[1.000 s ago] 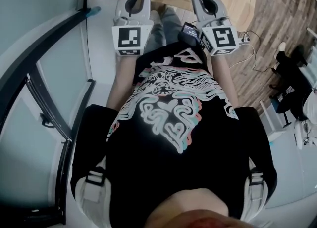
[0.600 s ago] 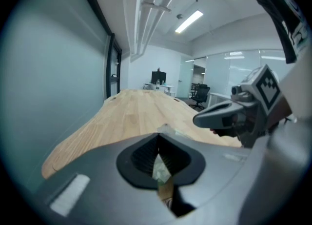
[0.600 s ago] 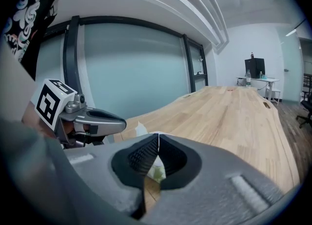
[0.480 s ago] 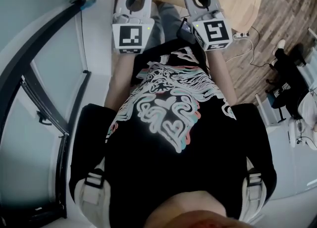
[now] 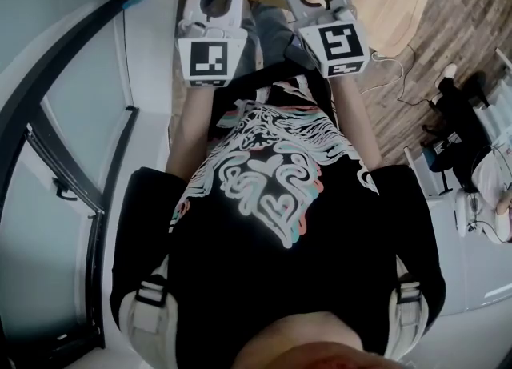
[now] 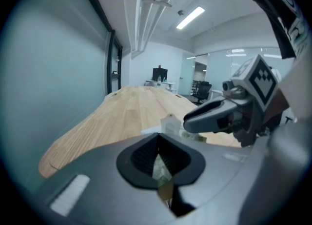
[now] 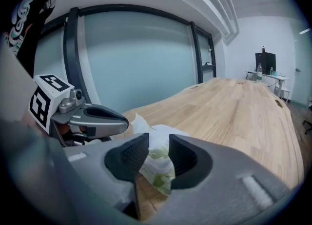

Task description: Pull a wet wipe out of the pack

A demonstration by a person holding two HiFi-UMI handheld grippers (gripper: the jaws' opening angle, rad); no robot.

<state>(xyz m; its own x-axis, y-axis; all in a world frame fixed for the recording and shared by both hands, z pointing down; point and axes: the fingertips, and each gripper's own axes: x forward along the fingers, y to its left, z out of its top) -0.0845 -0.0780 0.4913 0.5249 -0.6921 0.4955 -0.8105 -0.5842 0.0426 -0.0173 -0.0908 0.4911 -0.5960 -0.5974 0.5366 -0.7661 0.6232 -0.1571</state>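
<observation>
Long pale wooden table (image 7: 234,116) runs away toward glass walls, and the pack (image 7: 157,173) sits at its near end, between our two grippers. Our right gripper (image 7: 158,143) has just been opening; the pack shows in the gap, untouched by the pads. A white tuft, seemingly the wet wipe (image 7: 138,120), pokes up just left of that gap. Our left gripper (image 6: 157,138) is closed on nothing. We judge the right one nearer.

A long wooden table (image 7: 253,116) flanks a glass wall (image 7: 136,58).
</observation>
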